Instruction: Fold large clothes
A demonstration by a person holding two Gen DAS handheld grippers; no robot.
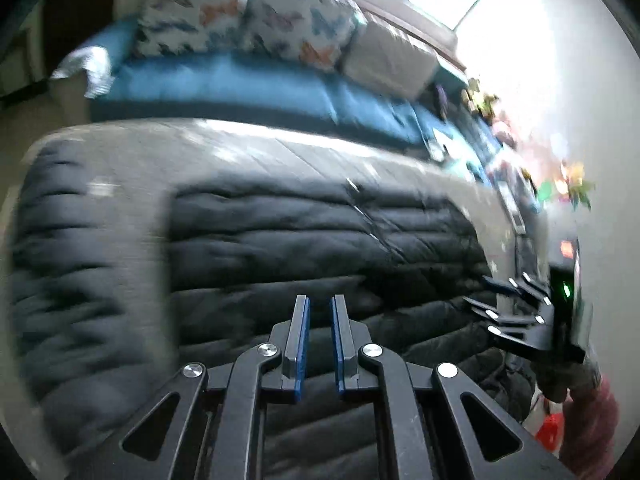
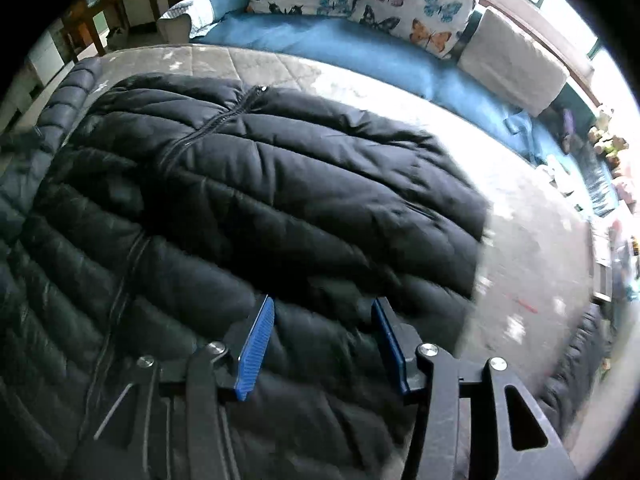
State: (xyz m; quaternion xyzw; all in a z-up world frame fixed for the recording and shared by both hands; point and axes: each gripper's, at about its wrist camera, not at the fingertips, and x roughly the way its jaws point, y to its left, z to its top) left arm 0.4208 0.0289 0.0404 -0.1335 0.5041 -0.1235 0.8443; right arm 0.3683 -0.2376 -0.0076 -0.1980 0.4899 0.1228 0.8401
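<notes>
A black quilted puffer jacket [image 1: 280,240] lies spread on a grey quilted mattress [image 1: 240,140]. Its zipper [image 2: 224,116] runs toward the collar, and one sleeve [image 1: 80,260] stretches down the left side. My left gripper [image 1: 320,300] hovers over the jacket's body, its blue pads almost together with nothing between them. My right gripper [image 2: 322,304] stands open just above the jacket [image 2: 280,184] near its right edge, its blue pads [image 2: 256,344] wide apart and pressing on nothing. The right gripper [image 1: 492,300] also shows at the right of the left wrist view, held by a hand in a pink sleeve [image 1: 588,420].
Behind the mattress [image 2: 520,248] runs a blue seat [image 2: 340,40] with butterfly pillows [image 2: 416,4] and a grey cushion [image 2: 516,64]. Toys and small items [image 1: 568,184] crowd the far right. A wooden table [image 2: 112,8] stands at the back left.
</notes>
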